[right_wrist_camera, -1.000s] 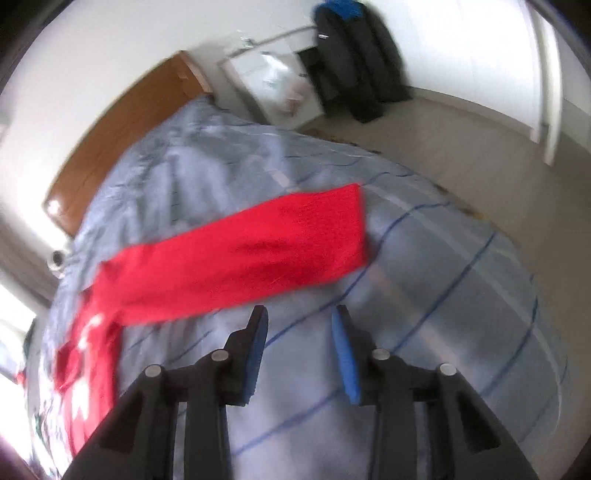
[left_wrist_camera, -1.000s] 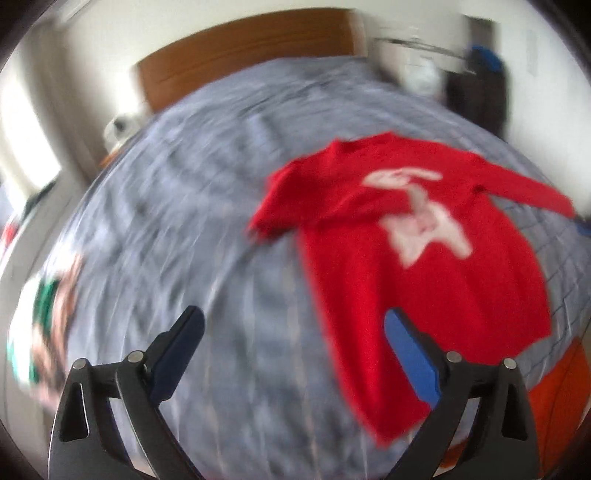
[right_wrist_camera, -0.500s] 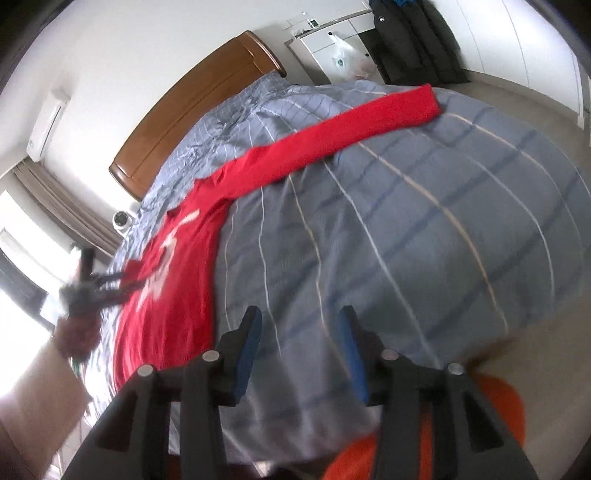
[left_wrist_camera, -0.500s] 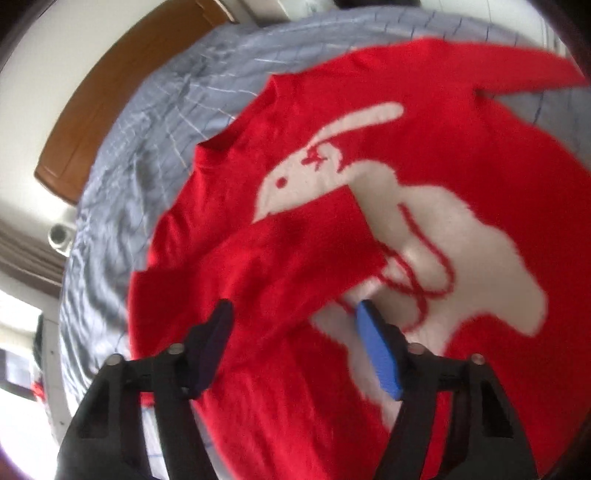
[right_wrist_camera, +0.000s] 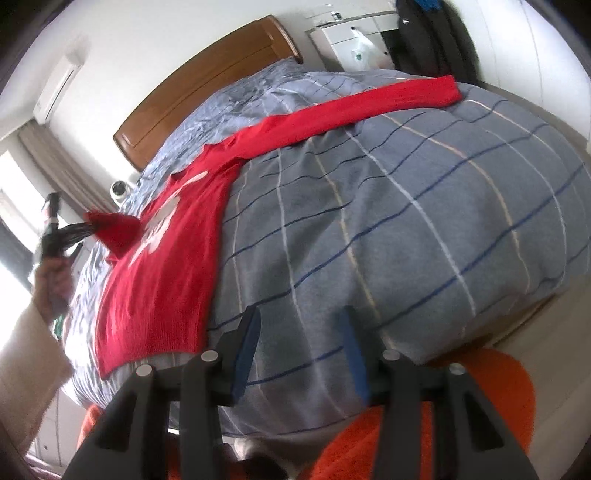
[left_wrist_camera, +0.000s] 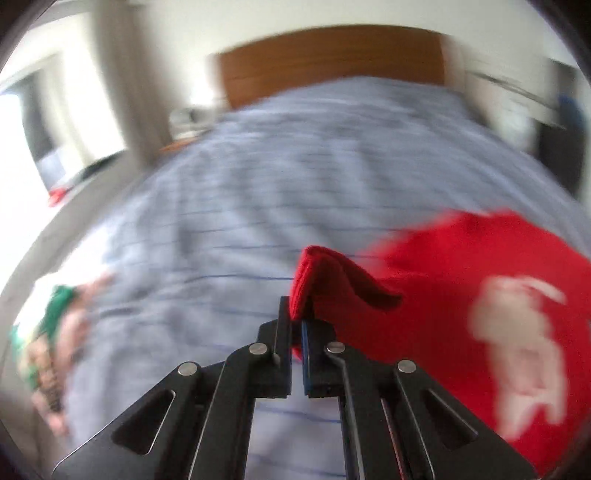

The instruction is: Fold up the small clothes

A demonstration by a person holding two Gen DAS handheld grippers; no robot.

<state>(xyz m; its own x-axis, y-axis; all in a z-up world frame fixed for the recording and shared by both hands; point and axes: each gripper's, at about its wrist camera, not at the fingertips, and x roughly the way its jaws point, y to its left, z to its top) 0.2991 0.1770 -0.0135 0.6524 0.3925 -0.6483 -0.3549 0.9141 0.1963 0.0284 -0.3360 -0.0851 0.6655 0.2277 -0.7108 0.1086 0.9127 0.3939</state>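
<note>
A red sweater (right_wrist_camera: 166,277) with a white animal print lies flat on the grey checked bed (right_wrist_camera: 406,221). Its far sleeve (right_wrist_camera: 369,103) stretches out toward the right. My left gripper (left_wrist_camera: 295,314) is shut on the cuff of the near sleeve (left_wrist_camera: 325,273), which hangs folded over its tips, lifted off the sweater body (left_wrist_camera: 480,288). The right wrist view shows the same grip, the left gripper (right_wrist_camera: 83,230) holding the red sleeve (right_wrist_camera: 114,225) at the bed's left side. My right gripper (right_wrist_camera: 299,328) is open over the bed's near edge, right of the hem, holding nothing.
A wooden headboard (right_wrist_camera: 207,88) closes the bed's far end. A pile of green and white clothes (left_wrist_camera: 48,332) lies at the bed's left edge. An orange item (right_wrist_camera: 491,398) sits below the near edge. A white cabinet (right_wrist_camera: 354,40) and dark coats (right_wrist_camera: 432,33) stand behind, right.
The left gripper closed on the sleeve that lay across the sweater's front and pulled it up and out to the left. The right gripper drew back from the far sleeve to the bed's near edge.
</note>
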